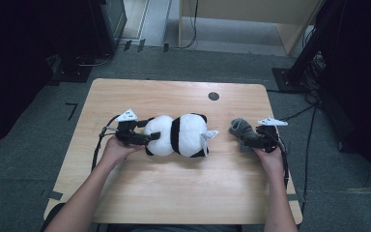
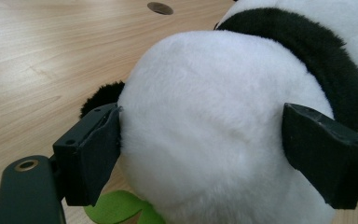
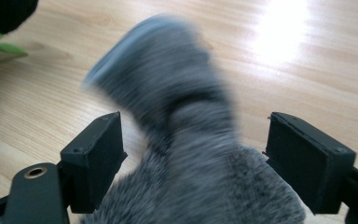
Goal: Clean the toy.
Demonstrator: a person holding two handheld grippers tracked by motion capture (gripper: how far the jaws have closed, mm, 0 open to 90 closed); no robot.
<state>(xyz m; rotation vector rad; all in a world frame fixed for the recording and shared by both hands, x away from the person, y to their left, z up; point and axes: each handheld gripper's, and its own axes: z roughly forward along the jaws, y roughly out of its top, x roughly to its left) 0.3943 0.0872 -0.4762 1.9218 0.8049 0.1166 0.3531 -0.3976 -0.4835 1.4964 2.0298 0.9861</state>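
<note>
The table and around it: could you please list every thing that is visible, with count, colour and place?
panda plush toy: one, white and black, lying mid-table
grey plush toy: one, grey, right part of table
green felt leaf: one, green, under the panda
table: one, light wood, centre
cable hole: one, dark, far edge of table
floor: grey, around table
left claw: one, black, jaws on either side of the panda's white end
right claw: one, black, jaws open, grey toy between them
forearms: two, from bottom edge

bare table (image 1: pixel 174 193) lies open near the person; panda (image 1: pixel 178 134) and grey plush (image 1: pixel 241 127) block the middle.
</note>
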